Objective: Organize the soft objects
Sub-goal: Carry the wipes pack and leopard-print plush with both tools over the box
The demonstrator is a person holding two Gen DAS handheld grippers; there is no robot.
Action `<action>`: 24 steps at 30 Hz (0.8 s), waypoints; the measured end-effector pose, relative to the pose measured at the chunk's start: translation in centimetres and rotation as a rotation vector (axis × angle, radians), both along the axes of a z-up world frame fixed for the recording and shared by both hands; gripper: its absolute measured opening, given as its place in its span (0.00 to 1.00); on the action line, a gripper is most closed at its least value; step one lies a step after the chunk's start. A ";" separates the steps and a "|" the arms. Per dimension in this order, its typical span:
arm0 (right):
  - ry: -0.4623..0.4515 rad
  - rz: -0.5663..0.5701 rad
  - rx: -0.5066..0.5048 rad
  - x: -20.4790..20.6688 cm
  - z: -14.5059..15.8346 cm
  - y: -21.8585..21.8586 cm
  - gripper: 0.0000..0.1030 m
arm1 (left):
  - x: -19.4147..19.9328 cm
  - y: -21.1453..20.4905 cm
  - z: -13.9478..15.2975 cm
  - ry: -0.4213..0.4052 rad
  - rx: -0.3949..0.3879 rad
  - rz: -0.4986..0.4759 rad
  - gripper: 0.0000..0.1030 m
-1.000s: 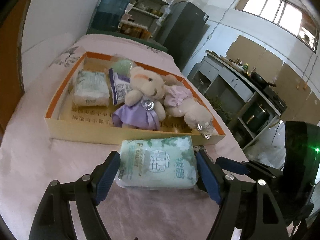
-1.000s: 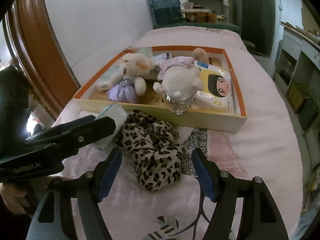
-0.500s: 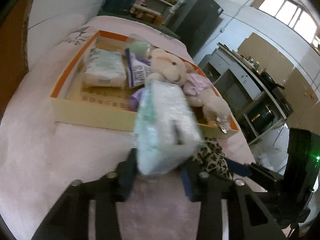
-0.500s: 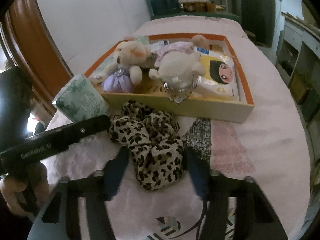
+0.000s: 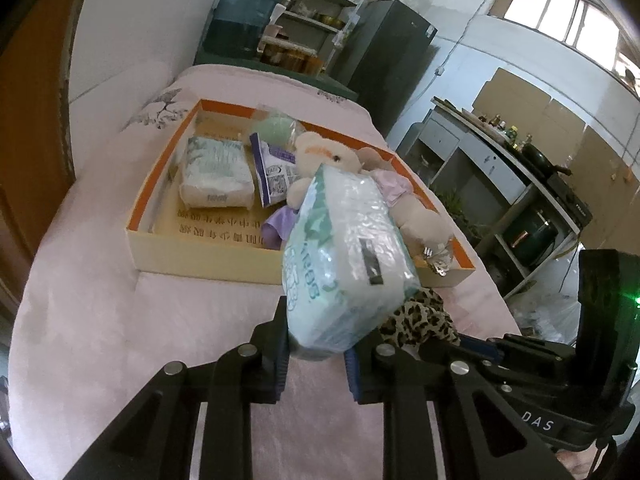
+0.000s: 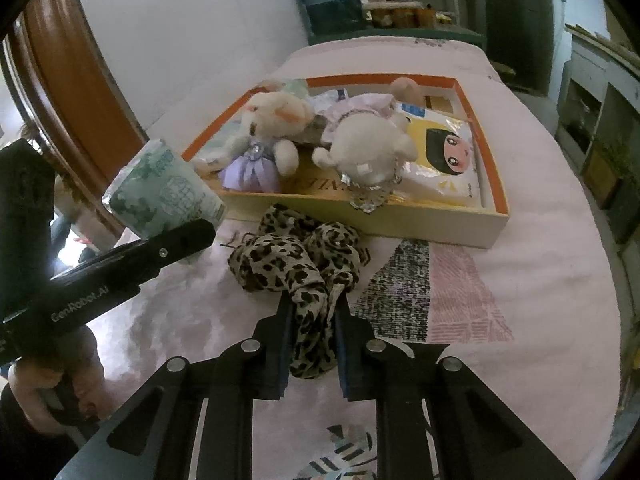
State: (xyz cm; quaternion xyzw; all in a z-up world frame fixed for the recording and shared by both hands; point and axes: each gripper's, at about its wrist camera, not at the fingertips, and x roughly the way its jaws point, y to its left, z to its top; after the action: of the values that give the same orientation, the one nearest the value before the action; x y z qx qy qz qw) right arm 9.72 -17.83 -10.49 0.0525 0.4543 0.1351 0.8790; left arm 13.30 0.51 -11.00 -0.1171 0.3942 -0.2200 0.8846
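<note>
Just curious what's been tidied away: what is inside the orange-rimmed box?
Inside the box: two plush bears, a tissue pack, a cartoon-face packet and small pouches. The bears cover whatever lies beneath them.

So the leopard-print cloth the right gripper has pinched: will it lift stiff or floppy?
Probably floppy: the leopard-print cloth lies crumpled in loose folds on the pink tablecloth. The right gripper is shut on one bunched end only, so the rest would likely dangle. It looks thin, so likely light and unlikely to roll.

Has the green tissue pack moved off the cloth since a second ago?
Yes. The green tissue pack is clamped in the left gripper and lifted up, now overlapping the orange-rimmed box in the left wrist view.
</note>
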 end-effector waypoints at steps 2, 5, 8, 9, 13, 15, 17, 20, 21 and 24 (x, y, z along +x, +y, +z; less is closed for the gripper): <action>-0.007 0.003 -0.001 -0.2 0.3 0.1 0.17 | -0.2 0.1 0.2 -0.005 -0.003 0.000 0.23; -0.017 0.006 0.000 -0.5 0.8 0.3 0.17 | -0.3 0.2 0.4 -0.010 -0.008 0.001 0.23; -0.026 0.009 0.001 -0.7 1.3 0.4 0.17 | -0.5 0.3 0.6 -0.013 -0.010 0.004 0.23; -0.029 0.010 0.001 -0.8 1.4 0.5 0.17 | -0.6 0.3 0.6 -0.015 -0.010 0.004 0.23; -0.045 0.012 0.001 -1.3 2.2 0.6 0.17 | -1.0 0.5 1.3 -0.030 -0.013 0.008 0.23; -0.053 0.013 0.001 -1.5 2.6 0.6 0.17 | -1.1 0.6 1.6 -0.036 -0.012 0.008 0.23; -0.063 0.013 -0.001 -1.8 3.0 0.6 0.17 | -1.3 0.6 2.0 -0.045 -0.008 0.010 0.23; -0.076 0.012 -0.005 -1.9 3.6 0.6 0.17 | -1.7 0.7 2.5 -0.057 -0.005 0.015 0.23; -0.082 0.011 -0.006 -2.0 3.9 0.6 0.17 | -1.8 0.8 2.7 -0.062 -0.004 0.017 0.23; -0.095 0.012 -0.010 -2.2 4.5 0.5 0.17 | -2.0 0.8 3.3 -0.073 -0.003 0.022 0.23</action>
State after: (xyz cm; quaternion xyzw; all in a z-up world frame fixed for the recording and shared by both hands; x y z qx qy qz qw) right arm 7.54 -17.33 -5.98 0.0389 0.4130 0.1402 0.8990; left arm 11.25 1.34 -7.71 -0.1144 0.3600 -0.2149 0.9006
